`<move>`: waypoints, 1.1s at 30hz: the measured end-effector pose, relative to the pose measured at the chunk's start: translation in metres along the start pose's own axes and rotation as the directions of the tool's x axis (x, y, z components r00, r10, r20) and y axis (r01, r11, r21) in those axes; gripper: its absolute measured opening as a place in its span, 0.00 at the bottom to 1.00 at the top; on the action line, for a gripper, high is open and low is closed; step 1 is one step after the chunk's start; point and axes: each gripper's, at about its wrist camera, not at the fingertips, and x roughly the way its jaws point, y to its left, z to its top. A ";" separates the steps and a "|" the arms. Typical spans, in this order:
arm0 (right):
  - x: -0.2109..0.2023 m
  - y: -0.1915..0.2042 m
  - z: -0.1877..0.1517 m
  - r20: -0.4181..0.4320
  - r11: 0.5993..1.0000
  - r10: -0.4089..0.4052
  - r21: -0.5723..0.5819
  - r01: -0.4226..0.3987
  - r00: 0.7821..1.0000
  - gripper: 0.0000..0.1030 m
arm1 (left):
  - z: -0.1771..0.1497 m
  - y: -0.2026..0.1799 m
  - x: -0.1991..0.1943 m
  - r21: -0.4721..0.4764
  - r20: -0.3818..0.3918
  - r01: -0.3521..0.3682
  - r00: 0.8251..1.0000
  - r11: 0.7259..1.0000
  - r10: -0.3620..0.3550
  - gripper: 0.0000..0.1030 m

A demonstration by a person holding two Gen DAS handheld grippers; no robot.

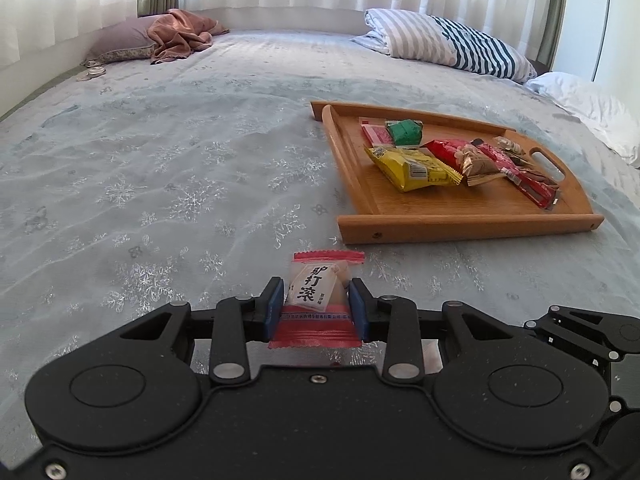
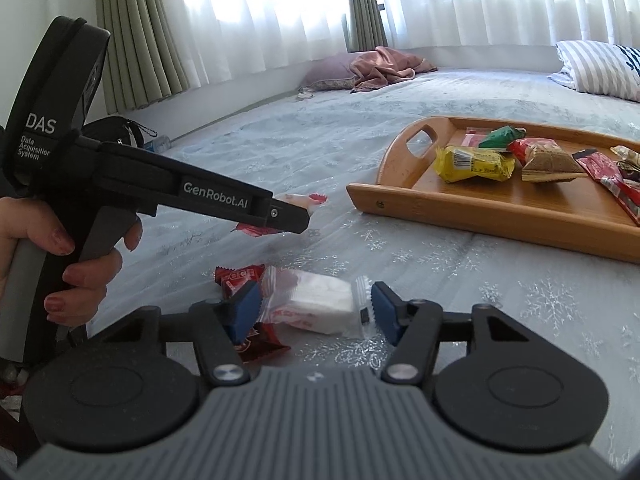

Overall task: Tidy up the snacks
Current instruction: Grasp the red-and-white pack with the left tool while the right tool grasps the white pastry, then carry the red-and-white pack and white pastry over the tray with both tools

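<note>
My left gripper is shut on a red-and-white candy packet with black Chinese characters, held above the bedspread. From the right wrist view the left gripper shows with that packet at its tip. My right gripper is open, its blue pads either side of a clear white snack packet lying on the bed. A dark red packet lies under its left end. A wooden tray to the right holds yellow, green and red snacks.
The bedspread is pale blue with snowflakes. A striped pillow and a white pillow lie beyond the tray. A mauve pillow with a pink cloth lies at the far left. Curtains line the window.
</note>
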 end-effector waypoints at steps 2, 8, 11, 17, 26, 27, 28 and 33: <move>-0.001 0.000 0.000 0.002 1.000 -0.003 -0.001 0.003 1.000 0.60 | -0.002 -0.002 0.000 0.006 -0.001 0.001 1.000 1.000 -0.001 0.33; -0.011 -0.001 0.000 0.031 0.999 -0.043 0.026 0.042 0.999 0.54 | -0.005 -0.007 -0.004 0.024 0.007 0.000 1.000 1.000 0.000 0.33; -0.015 -0.006 0.000 0.034 0.997 -0.058 0.058 0.056 0.998 0.53 | -0.006 -0.010 -0.005 0.032 0.011 -0.002 1.000 0.999 0.002 0.33; -0.029 -0.013 0.001 0.053 0.992 -0.109 0.071 0.105 0.993 0.52 | -0.006 -0.017 -0.006 0.035 0.025 0.006 1.000 0.999 -0.007 0.33; -0.049 -0.028 0.005 0.084 0.975 -0.215 0.066 0.210 0.973 0.52 | -0.002 -0.041 -0.002 0.050 0.046 0.035 0.998 0.998 -0.038 0.33; -0.052 -0.030 0.006 0.085 0.973 -0.226 0.068 0.221 0.970 0.52 | -0.002 -0.044 -0.002 0.055 0.050 0.037 0.998 0.998 -0.039 0.33; -0.054 -0.033 0.006 0.087 0.971 -0.235 0.072 0.230 0.968 0.52 | -0.002 -0.048 -0.001 0.059 0.053 0.037 0.998 0.998 -0.040 0.33; -0.065 -0.044 0.007 0.091 0.956 -0.289 0.083 0.282 0.953 0.52 | -0.001 -0.062 0.000 0.067 0.063 0.052 0.996 0.996 -0.056 0.33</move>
